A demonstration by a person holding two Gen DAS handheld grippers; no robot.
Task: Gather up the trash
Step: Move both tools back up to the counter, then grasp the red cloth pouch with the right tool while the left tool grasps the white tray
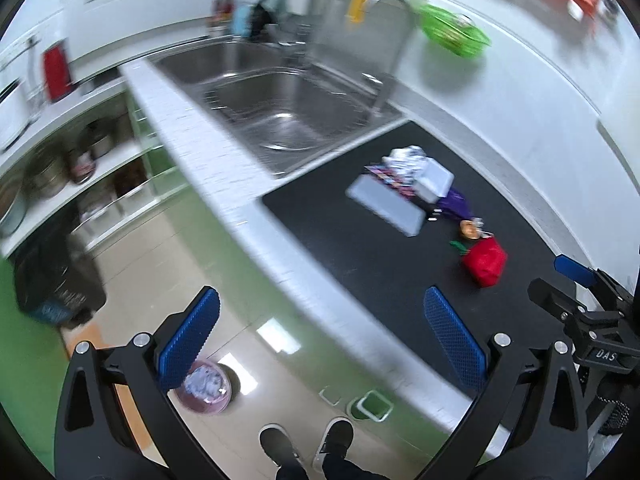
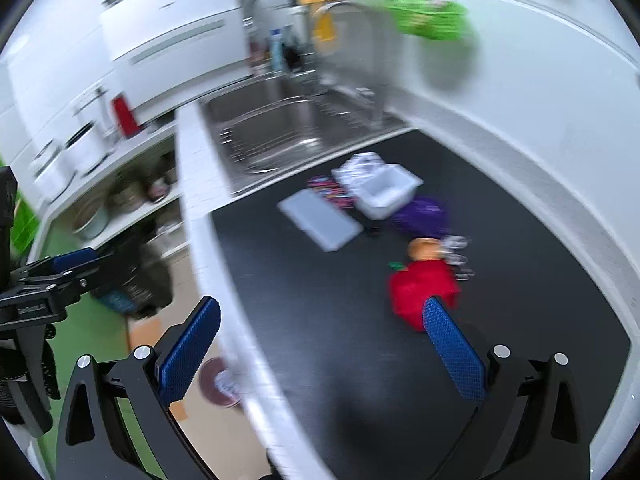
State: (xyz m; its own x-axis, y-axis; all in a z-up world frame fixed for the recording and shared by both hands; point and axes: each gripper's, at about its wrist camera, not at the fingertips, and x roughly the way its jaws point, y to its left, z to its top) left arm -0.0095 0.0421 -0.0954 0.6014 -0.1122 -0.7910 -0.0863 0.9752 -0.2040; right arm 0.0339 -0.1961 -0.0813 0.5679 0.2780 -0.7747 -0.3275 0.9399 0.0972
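Note:
Trash lies on a black counter mat: a red crumpled wrapper, an orange piece, a purple wrapper, a white box, a white flat lid and crumpled paper. My left gripper is open and empty above the counter edge. My right gripper is open and empty, short of the red wrapper. A pink trash bin stands on the floor below.
A steel sink with a faucet lies beyond the mat. A green basket hangs on the wall. Shelves with pots are at the left. A dark bag sits on the floor.

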